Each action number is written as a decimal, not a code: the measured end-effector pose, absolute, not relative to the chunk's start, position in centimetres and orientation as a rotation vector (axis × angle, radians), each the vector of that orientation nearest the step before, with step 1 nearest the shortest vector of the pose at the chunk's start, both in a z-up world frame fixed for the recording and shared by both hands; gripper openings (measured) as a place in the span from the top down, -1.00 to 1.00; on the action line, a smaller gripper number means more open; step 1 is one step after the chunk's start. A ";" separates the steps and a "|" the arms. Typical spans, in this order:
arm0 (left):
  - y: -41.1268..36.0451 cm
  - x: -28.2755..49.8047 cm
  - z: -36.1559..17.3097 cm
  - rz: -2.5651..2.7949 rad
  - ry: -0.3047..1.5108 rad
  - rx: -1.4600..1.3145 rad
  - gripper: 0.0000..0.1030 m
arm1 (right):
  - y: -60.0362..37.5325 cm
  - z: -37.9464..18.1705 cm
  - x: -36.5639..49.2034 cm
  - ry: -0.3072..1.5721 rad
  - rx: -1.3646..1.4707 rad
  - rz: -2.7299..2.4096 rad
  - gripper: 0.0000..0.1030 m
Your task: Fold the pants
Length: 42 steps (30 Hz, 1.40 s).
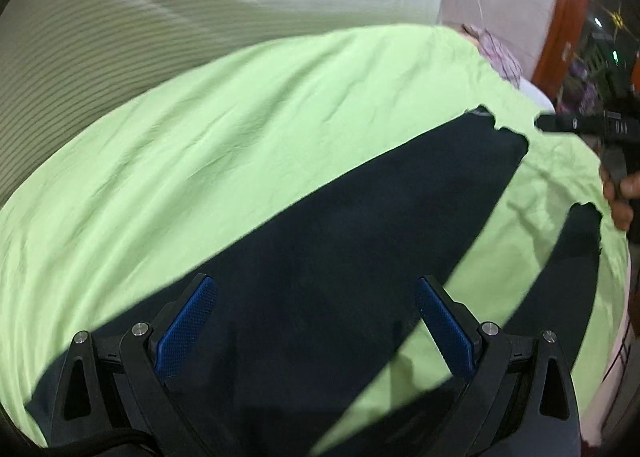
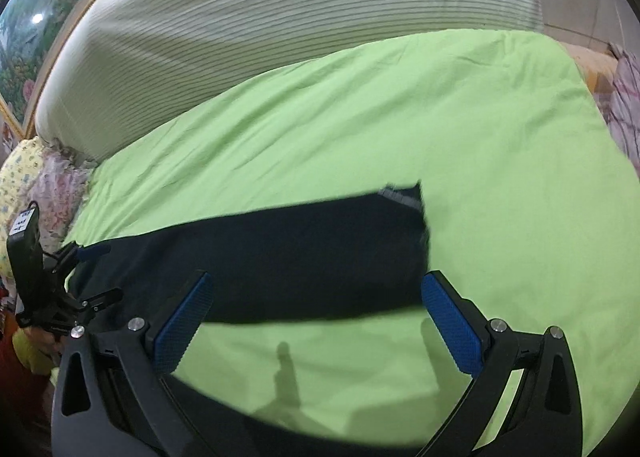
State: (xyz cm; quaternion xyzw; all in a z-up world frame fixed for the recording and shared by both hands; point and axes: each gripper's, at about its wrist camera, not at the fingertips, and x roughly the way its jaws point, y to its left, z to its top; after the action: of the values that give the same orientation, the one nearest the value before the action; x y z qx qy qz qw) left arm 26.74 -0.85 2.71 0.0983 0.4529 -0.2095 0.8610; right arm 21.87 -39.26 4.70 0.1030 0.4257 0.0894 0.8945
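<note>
Dark navy pants (image 1: 340,241) lie spread flat on a light green sheet (image 1: 200,145). In the left wrist view one leg runs up and right to its hem, and the other leg (image 1: 568,277) lies at the right. My left gripper (image 1: 316,289) is open above the waist end, holding nothing. In the right wrist view one pant leg (image 2: 280,257) lies across the sheet (image 2: 440,129) with its hem at the right. My right gripper (image 2: 316,289) is open just above that leg's near edge. The left gripper (image 2: 92,273) shows at the far left there.
A striped white mattress (image 2: 280,9) stands behind the green sheet. Floral bedding (image 2: 52,185) lies at the left and a patterned cloth (image 1: 500,53) at the far right. The other hand-held gripper (image 1: 572,125) and a hand (image 1: 620,193) show at the right edge.
</note>
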 end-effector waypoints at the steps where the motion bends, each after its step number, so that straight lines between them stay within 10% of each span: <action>1: -0.8 27.5 2.5 -0.456 0.960 0.210 -0.94 | -39.5 4.7 22.6 0.888 0.213 0.189 -1.00; 10: -1.9 34.9 -1.7 -0.558 1.143 0.200 -0.79 | -41.0 1.6 29.5 1.017 0.151 0.189 -0.93; 15: -2.5 36.4 -3.0 -0.607 1.203 0.158 -0.43 | -40.9 0.3 30.0 1.037 0.129 0.184 0.45; 18: -3.2 36.0 -2.3 -0.668 1.189 0.157 0.38 | -41.4 0.8 29.2 0.994 0.170 0.218 0.71; 23: -3.3 34.4 -0.3 -0.673 1.128 0.183 0.85 | -40.9 2.6 26.0 0.921 0.141 0.282 0.75; 42: -3.7 16.4 4.4 -0.738 0.983 0.022 0.87 | -42.9 5.5 12.6 0.755 0.164 0.350 0.76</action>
State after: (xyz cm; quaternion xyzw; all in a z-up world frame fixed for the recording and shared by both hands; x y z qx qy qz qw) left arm 16.44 -3.75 4.44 0.0103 0.4611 -0.3461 0.8170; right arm 12.59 -42.95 5.46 0.0795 0.3662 0.1699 0.9114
